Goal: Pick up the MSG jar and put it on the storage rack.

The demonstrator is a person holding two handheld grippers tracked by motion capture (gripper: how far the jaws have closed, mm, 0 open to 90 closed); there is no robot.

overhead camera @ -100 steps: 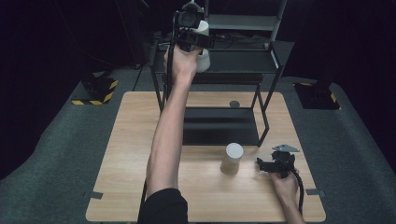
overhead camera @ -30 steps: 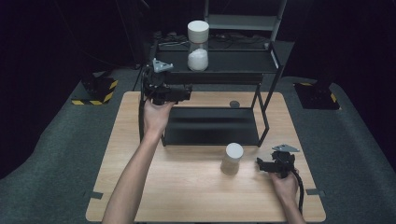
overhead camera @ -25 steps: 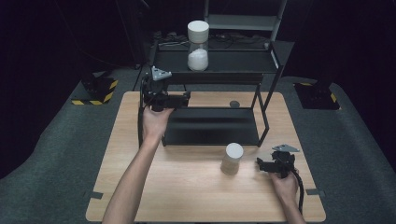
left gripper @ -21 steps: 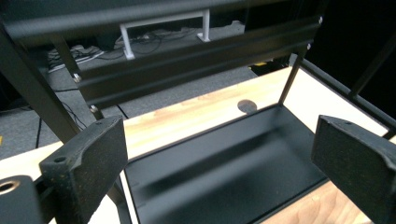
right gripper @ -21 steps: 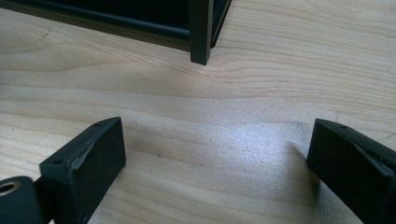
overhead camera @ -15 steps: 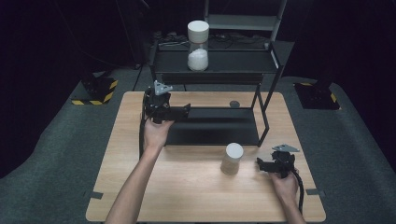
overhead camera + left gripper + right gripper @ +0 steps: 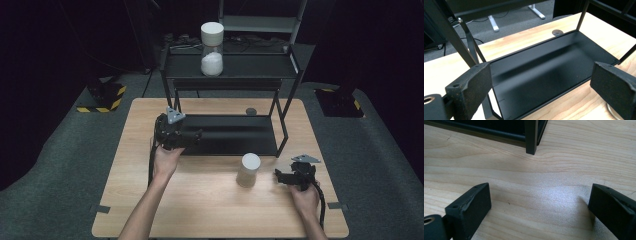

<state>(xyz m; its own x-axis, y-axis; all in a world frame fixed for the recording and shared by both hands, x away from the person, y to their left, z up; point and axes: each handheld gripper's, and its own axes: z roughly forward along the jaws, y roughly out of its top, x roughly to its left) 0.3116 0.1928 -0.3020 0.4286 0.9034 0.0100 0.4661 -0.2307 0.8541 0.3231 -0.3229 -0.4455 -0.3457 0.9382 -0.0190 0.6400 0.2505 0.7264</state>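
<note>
Now standing upright just left of the right gripper (image 7: 286, 176): the jar (image 7: 248, 170), nearer it than the left gripper (image 7: 192, 136). Both spread wide, holding nothing.

Two hand-held grippers, both with jaws spread wide

The black two-jaw left gripper (image 7: 192, 136), carrying a grey three-cornered plate, sits at the end of an outstretched bare forearm, jaws parted and nothing between them. The black two-jaw right gripper (image 7: 281, 176) is held low in the right hand (image 7: 303, 196), jaws likewise apart and empty.
</note>
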